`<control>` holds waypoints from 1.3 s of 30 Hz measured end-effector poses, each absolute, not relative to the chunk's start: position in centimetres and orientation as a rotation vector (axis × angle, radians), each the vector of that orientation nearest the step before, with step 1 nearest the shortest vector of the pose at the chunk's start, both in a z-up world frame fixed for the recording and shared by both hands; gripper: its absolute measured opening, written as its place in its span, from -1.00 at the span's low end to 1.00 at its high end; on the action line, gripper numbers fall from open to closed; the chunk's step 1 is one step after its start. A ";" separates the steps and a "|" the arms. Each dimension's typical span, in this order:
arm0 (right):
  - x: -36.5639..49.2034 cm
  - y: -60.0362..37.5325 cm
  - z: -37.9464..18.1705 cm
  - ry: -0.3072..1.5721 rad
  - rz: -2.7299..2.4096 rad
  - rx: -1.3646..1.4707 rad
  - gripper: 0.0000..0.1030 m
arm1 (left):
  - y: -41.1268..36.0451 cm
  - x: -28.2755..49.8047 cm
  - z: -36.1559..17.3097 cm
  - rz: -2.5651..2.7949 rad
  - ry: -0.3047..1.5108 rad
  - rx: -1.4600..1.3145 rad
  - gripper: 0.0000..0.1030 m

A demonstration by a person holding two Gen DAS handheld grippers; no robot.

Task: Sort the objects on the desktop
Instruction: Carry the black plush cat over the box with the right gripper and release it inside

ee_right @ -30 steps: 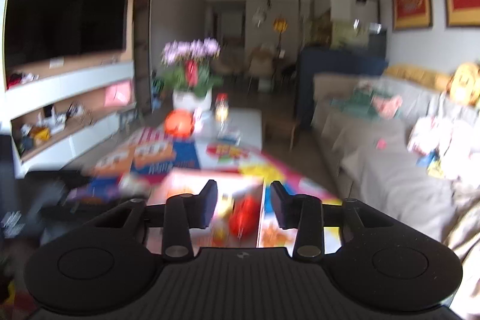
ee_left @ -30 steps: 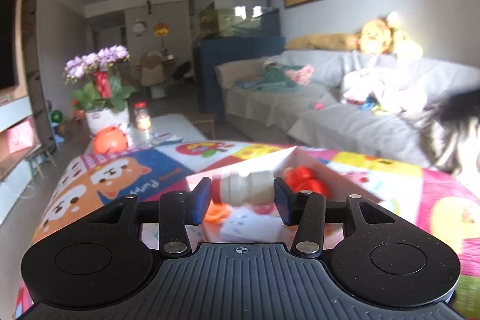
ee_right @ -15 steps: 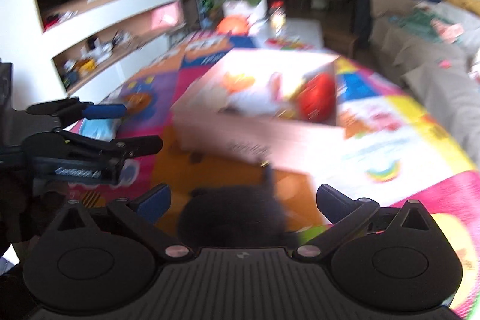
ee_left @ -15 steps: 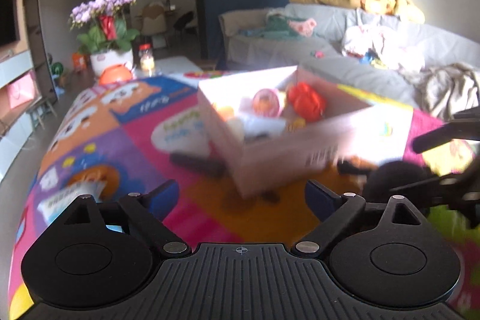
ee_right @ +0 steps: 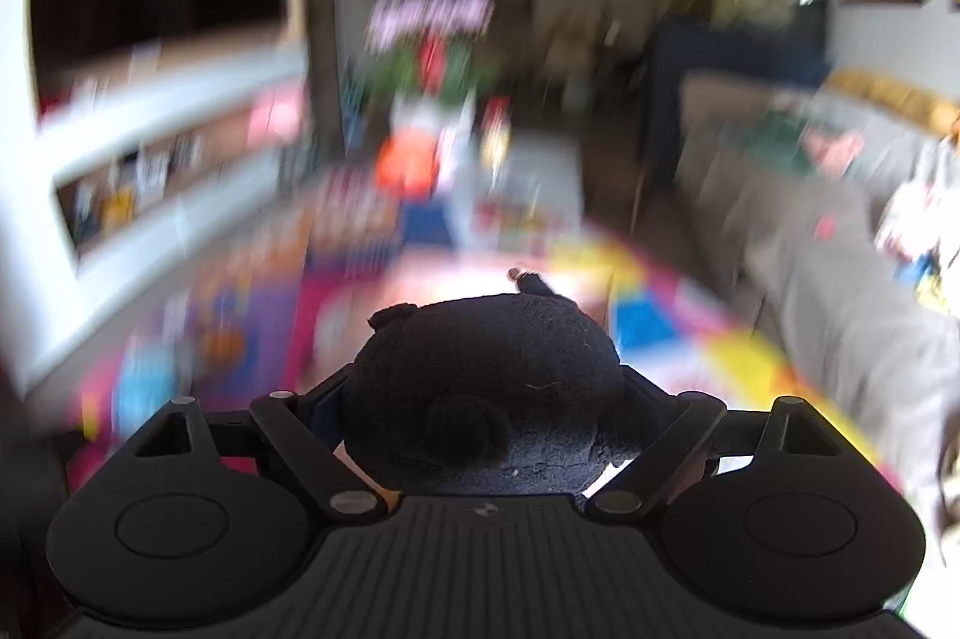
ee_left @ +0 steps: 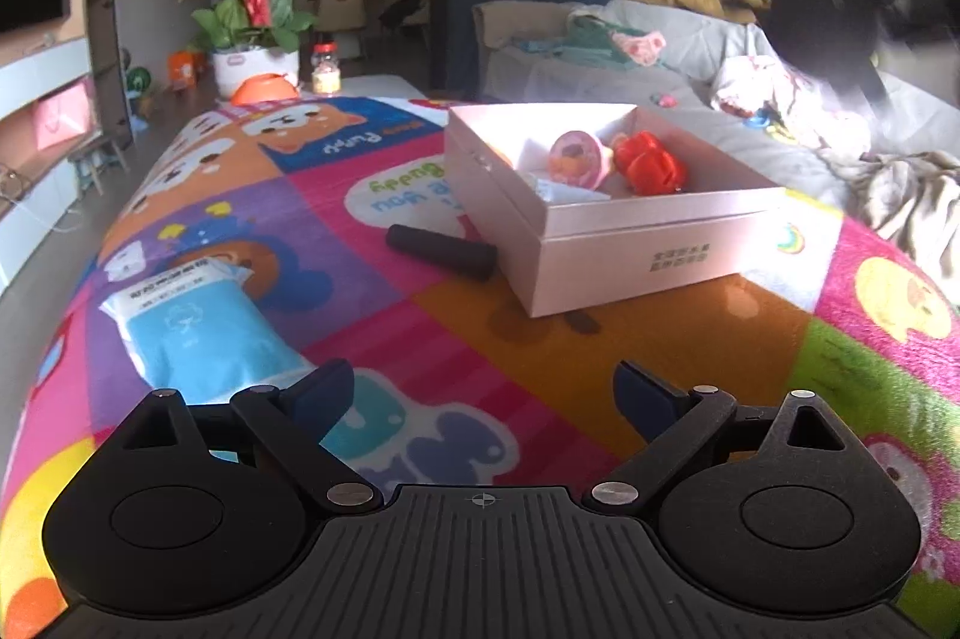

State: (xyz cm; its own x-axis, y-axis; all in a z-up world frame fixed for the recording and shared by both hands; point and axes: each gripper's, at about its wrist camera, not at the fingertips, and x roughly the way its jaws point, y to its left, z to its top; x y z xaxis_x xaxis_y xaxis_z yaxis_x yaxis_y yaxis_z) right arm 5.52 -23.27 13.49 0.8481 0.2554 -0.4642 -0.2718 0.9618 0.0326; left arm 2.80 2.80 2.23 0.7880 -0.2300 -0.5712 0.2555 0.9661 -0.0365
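Note:
A pale pink box (ee_left: pixel 648 243) stands on the colourful play mat (ee_left: pixel 336 243); inside lie a red toy (ee_left: pixel 651 162) and a pink round toy (ee_left: pixel 576 158). A black cylinder (ee_left: pixel 441 252) lies just left of the box. A blue tissue pack (ee_left: pixel 192 333) lies at the near left. My left gripper (ee_left: pixel 480 396) is open and empty, low over the mat in front of the box. My right gripper (ee_right: pixel 483 402) is shut on a black plush toy (ee_right: pixel 480 387), held up in the air; it shows blurred at upper right in the left wrist view (ee_left: pixel 828 27).
A flower pot (ee_left: pixel 252 15), an orange object (ee_left: pixel 264 90) and a jar (ee_left: pixel 326 69) stand past the mat's far end. A grey sofa (ee_left: pixel 690 57) with clothes runs along the right. A TV shelf (ee_right: pixel 150 141) is on the left. The right wrist view is motion-blurred.
My left gripper let the bottle go in the box, opened and drew back. My right gripper came down, closed on the black plush toy and lifted it off the mat.

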 end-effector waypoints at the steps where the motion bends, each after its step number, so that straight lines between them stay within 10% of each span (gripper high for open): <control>1: 6.3 -23.2 14.3 0.457 0.281 -0.018 0.70 | 2.6 2.7 2.1 -0.266 0.611 0.044 0.89; 19: 15.1 -22.6 9.7 0.607 0.192 0.001 0.86 | 4.5 2.6 0.3 -0.250 0.640 0.011 0.94; 25: 15.2 -21.2 10.1 0.618 0.226 -0.025 0.16 | 4.2 2.2 0.4 -0.255 0.619 0.031 0.96; 39: 21.9 -3.1 6.2 0.950 0.503 -0.210 -0.29 | 4.8 1.5 0.5 -0.220 0.577 -0.004 0.97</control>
